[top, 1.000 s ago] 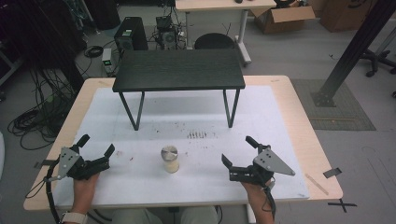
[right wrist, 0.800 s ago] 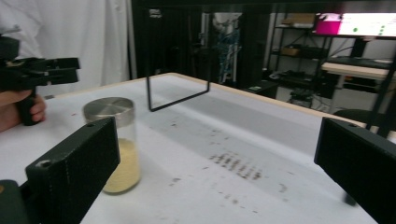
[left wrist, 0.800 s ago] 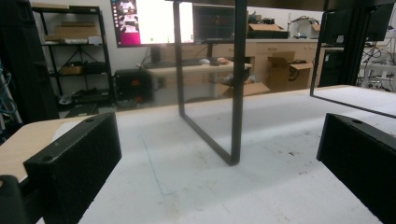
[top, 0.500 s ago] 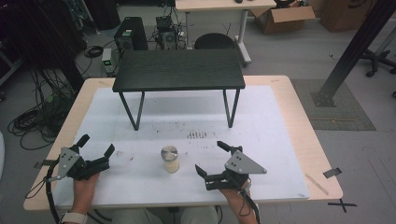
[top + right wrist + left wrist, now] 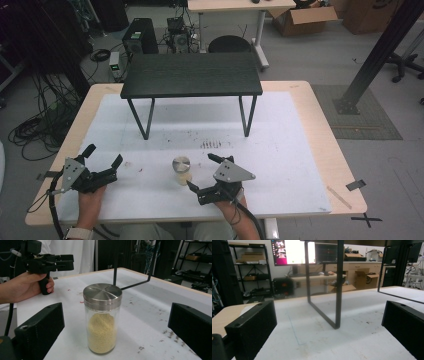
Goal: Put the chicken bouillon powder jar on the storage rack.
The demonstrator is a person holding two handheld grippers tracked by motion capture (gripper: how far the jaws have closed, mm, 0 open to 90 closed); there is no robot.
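We work at a pale wooden desk [image 5: 320, 135] under a white sheet, in a room of cables and cardboard boxes; a small black table [image 5: 191, 75] stands on the sheet toward twelve o'clock. The jar [image 5: 181, 170] sits upright near the desk's six o'clock edge, between our two hands; it is clear glass with a steel lid [image 5: 102, 293], about half full of fine yellow grain. We judge it stiff, smooth and breakable, moderately weighty, so we would take it by the glass body just below the lid, square across, squeezing gently. Our right gripper [image 5: 207, 172] lies just at the jar's four o'clock, jaws spread wide and holding nothing, the jar framed between them but not touched; our left gripper [image 5: 103, 157] rests well apart at nine o'clock, jaws likewise wide and bare.
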